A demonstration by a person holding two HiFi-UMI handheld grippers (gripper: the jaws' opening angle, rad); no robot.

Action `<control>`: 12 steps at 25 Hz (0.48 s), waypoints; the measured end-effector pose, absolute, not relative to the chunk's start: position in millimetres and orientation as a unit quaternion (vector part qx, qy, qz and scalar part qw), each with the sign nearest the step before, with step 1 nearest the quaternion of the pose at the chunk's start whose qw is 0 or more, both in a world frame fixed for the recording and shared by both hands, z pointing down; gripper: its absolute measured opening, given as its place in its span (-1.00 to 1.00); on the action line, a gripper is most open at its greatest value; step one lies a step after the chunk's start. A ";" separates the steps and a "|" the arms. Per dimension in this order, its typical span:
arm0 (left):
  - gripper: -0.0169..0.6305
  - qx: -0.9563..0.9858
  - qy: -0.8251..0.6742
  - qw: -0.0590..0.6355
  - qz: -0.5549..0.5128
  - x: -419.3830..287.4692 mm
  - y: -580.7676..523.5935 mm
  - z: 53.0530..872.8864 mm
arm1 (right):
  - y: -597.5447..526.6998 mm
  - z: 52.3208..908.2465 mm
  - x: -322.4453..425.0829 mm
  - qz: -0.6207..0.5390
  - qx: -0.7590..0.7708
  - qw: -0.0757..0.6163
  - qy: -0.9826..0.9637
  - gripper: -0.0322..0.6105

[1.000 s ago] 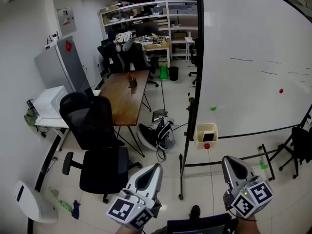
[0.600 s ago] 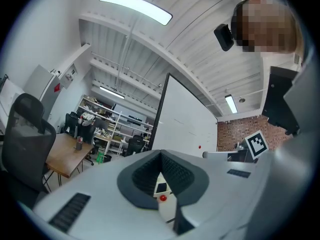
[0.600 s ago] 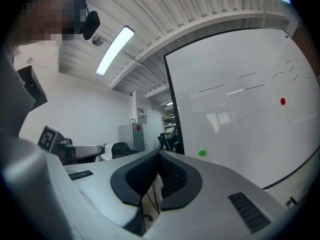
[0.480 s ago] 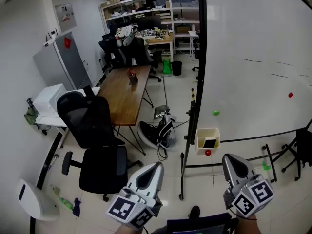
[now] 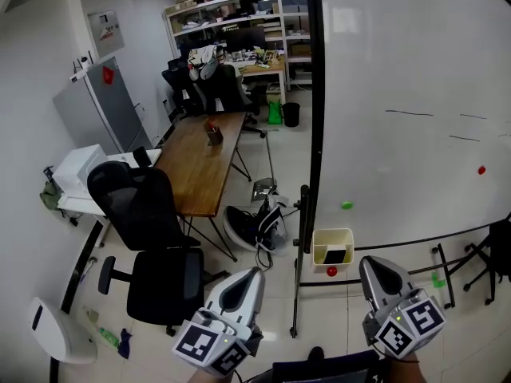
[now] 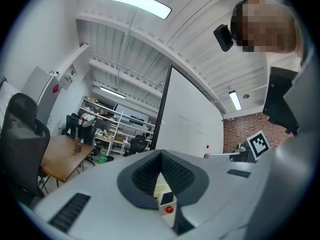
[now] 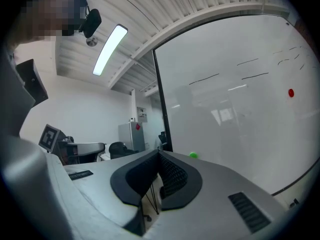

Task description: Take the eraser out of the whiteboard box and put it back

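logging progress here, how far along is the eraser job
Nothing looks done: the dark rectangular eraser sits in the cream box at the lower edge of the whiteboard. The left gripper and right gripper are shut, empty, apart from it. Left: taking it out, putting it back.

Overall light: bright, even, white indoor light; only soft, faint shadows on the pale tiled floor (image 5: 263, 294).
Sources: a long white ceiling tube lamp (image 6: 133, 2) burns out to pure white in my left gripper view; a second tube lamp (image 7: 109, 48) glows in my right gripper view.
Glare: the large glossy whiteboard (image 7: 235, 89) carries pale lamp reflections.
Distortion: strong fisheye bend; black corners ring both gripper views.
Focus: my left gripper (image 6: 161, 154) and right gripper (image 7: 159, 156) look soft close to the lens.
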State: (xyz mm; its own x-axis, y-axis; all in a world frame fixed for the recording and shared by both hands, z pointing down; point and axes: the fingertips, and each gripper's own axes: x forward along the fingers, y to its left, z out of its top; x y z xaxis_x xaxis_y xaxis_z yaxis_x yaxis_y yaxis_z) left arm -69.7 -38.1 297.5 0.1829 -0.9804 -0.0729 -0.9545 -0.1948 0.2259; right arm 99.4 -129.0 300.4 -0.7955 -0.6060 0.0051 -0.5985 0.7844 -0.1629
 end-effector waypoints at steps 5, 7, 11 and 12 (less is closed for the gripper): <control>-0.86 0.756 -0.643 0.071 -0.094 -66.7 -94.0 301.2 | -179.3 305.4 99.5 -0.084 -0.293 0.012 0.952 -0.83; -0.86 0.753 -0.649 0.072 -0.087 -66.5 -116.2 304.5 | -200.3 308.6 100.5 -0.084 -0.286 0.009 0.954 -0.83; -0.86 0.762 -0.638 0.073 -0.081 -71.3 -157.3 309.1 | -242.9 318.2 93.8 -0.091 -0.301 0.015 0.949 -0.83; -0.86 0.767 -0.634 0.070 -0.076 -77.3 -164.4 309.3 | -249.8 320.6 87.5 -0.094 -0.307 0.016 0.947 -0.83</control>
